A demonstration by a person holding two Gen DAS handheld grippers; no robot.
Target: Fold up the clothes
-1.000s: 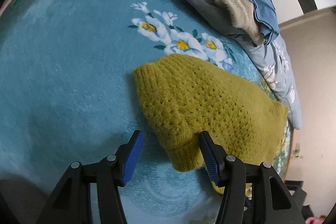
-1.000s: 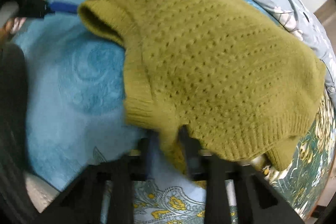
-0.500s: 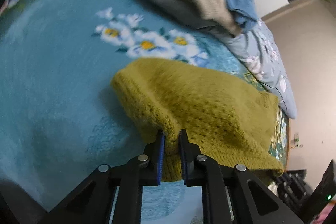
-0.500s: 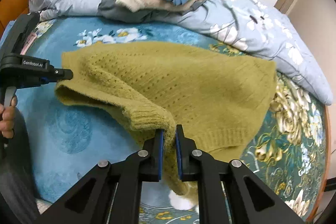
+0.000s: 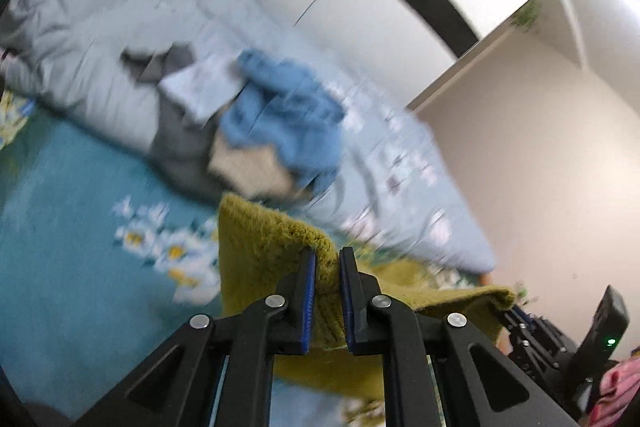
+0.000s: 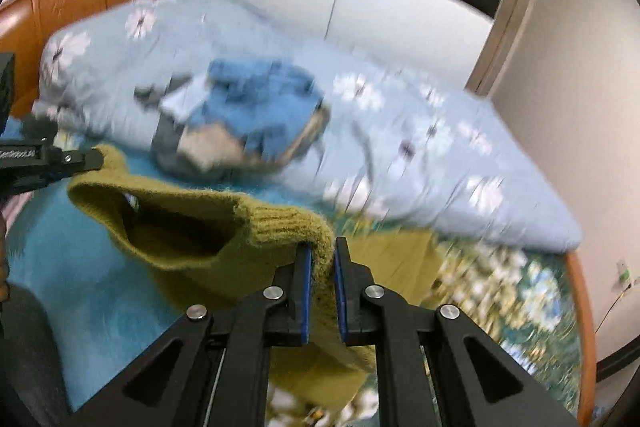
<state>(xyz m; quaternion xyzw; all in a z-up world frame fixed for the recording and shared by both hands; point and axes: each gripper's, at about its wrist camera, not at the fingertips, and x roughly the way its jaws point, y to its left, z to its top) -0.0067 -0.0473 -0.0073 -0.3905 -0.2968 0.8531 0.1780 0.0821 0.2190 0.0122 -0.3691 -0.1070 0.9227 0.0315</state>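
Above bed now, sweater (image 6: 200, 227) lifted, both claws clamped

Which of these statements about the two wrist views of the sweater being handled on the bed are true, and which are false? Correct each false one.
1. Both sets of fingers are closed on the olive knit sweater. True: the left gripper and the right gripper each pinch its fabric.
2. The sweater lies flat on the bed. False: it hangs lifted between the two grippers.
3. A pile of clothes lies behind the sweater, against the pale floral quilt. True.
4. The top garment of that pile is red. False: it is blue.
5. The bedspread under the sweater is teal with flowers. True.
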